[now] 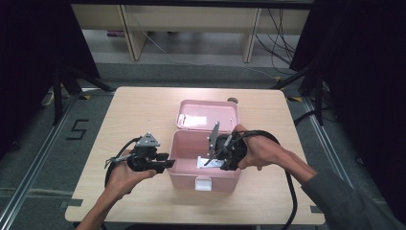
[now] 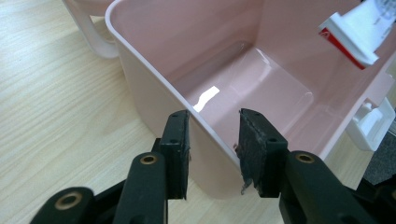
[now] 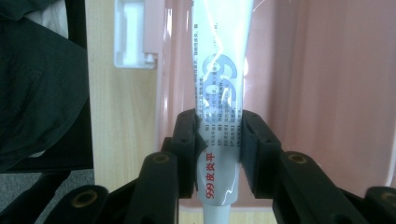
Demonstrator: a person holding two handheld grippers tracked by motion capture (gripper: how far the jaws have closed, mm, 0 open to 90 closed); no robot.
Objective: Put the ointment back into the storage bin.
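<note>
An open pink box stands mid-table with its lid folded back. My left gripper is at the box's left wall. In the left gripper view its jaws straddle the rim of the box, one outside and one inside, and my left gripper is closed on that wall. My right gripper hovers over the box's inside, shut on a white tube. The tube, with grey and red print, points down into the box from my right gripper. Its crimped end, the tube, enters from the top right.
A white latch sits on the box's front wall, seen also as the latch and latch. The box handle lies on the wood behind. A small dark object rests behind the lid. Cables trail off the table's front.
</note>
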